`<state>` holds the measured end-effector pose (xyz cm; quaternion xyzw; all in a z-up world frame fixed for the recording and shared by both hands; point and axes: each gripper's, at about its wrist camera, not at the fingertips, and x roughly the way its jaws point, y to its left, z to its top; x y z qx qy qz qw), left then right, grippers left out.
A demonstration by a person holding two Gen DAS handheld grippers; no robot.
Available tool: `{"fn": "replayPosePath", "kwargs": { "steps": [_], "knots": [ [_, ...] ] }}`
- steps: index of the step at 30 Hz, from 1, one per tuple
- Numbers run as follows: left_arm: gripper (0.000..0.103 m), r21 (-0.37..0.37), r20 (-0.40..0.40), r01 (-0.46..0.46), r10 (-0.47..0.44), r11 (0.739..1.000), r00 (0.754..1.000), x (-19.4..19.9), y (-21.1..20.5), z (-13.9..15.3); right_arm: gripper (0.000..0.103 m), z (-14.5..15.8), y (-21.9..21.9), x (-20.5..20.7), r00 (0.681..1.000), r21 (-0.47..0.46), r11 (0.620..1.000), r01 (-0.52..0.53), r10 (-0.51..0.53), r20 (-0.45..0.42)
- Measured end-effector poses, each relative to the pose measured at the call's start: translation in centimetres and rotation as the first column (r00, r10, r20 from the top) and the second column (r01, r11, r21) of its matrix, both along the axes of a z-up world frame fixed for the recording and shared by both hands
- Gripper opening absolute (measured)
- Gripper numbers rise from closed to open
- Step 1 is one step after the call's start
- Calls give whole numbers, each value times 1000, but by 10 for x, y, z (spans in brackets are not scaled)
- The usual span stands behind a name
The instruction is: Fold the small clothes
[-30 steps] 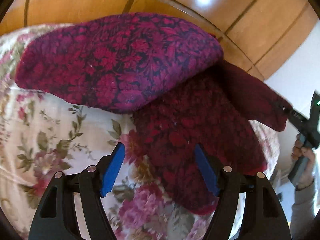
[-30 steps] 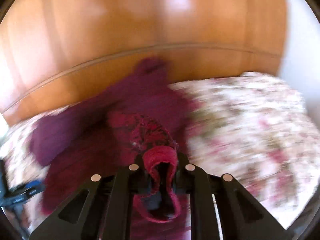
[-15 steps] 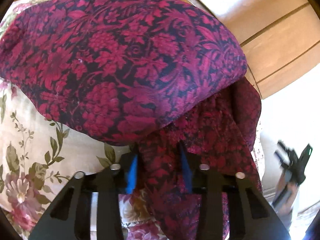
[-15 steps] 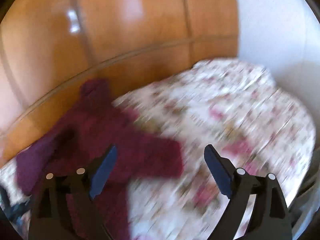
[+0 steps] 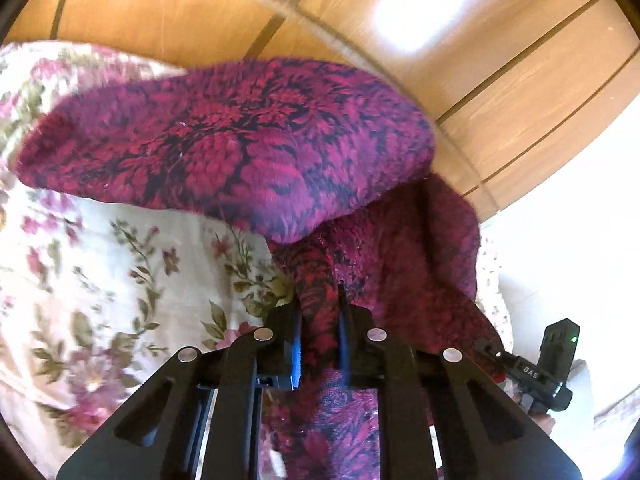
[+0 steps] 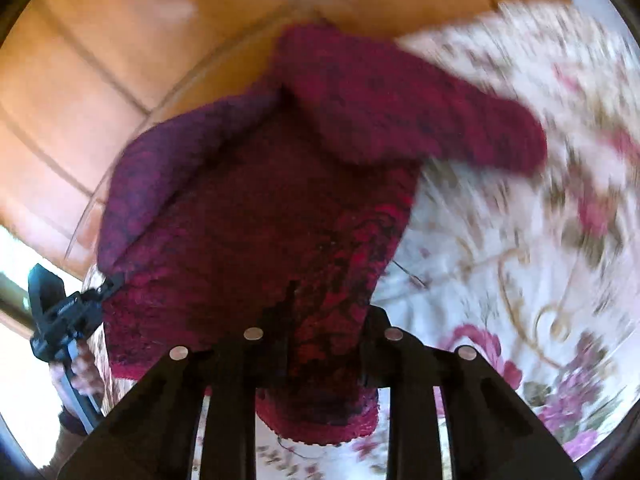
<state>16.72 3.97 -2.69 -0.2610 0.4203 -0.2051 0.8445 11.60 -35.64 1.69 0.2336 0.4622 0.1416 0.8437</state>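
So, quick rundown:
Garment: small red knit [image 5: 248, 148] with dark floral pattern, spread on bed [image 5: 100, 280]; one sleeve flopped across toward left in left wrist view, body running down toward camera.
Left tongs [image 5: 319, 332]: closing, nearly shut, blue pads pinching a bunched strip of garment edge; cloth runs up between the fingers and back under them.
Right tongs [image 6: 320, 344]: closing too, hem of garment [image 6: 280, 208] bunched in the gap; pads themselves hidden by cloth, but fabric sits squeezed between the black fingers.
Garment in right view: body hanging out from the grip, one sleeve off to right over the bedspread, other sleeve toward left; pretty blurry.
Bed: cream bedspread [image 6: 520, 260] with pink flowers and green leaves.
Background: glossy wood panelling [image 5: 500, 80] right behind the bed.
Other tongs in each view: right one low at right edge in left view, left one at left edge in right view with a hand [image 6: 82, 372] on its grip.
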Motion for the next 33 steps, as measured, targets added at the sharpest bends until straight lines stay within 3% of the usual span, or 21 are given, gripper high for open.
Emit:
{"fn": "replayPosePath", "kwargs": {
  "steps": [5,9,12,14,16,18,19,20,21,22,26,28,33],
  "knots": [
    [12,25,39,10,-11,1000,999,-53,22,13,20,28,27,-31,991,-41,992,-123,125,47],
    [12,42,-8,7,-7,999,1000,-115,50,-1,20,9,37,-68,984,-114,978,-176,175,-19],
    [12,39,-43,15,-13,999,999,-144,45,-16,20,-14,29,-95,985,-127,980,-154,143,-93],
    [12,88,-57,5,0,996,998,-165,40,-26,20,-26,21,-107,985,-112,985,-130,116,-127],
    [20,113,-72,5,3,994,997,-176,36,-31,20,-30,20,-111,985,-111,986,-120,105,-134],
    [28,124,-67,-61,69,990,995,-181,45,-28,36,-27,17,-110,988,-141,984,-105,88,-125],
    [39,125,-53,-81,88,989,995,-179,51,-25,40,-25,18,-105,990,-169,981,-94,75,-116],
    [46,131,-37,-107,113,986,993,-183,57,-18,48,-19,21,-105,993,-197,977,-82,63,-100],
    [63,132,-23,-136,140,982,990,-182,66,-15,61,-14,22,-105,995,-220,973,-67,49,-83],
    [71,117,-11,-183,186,976,983,-172,85,-12,67,-11,23,-105,997,-235,971,-49,34,-64],
    [71,60,-19,-329,331,942,944,-163,142,-5,81,16,42,-98,999,-229,973,-37,44,26],
    [77,56,-34,-382,384,923,923,-145,174,-9,82,6,52,-85,997,-226,972,-67,76,34],
    [77,-18,-126,-443,438,896,890,-86,213,-21,85,-17,95,-70,984,-219,962,-163,173,31]
  ]
}}
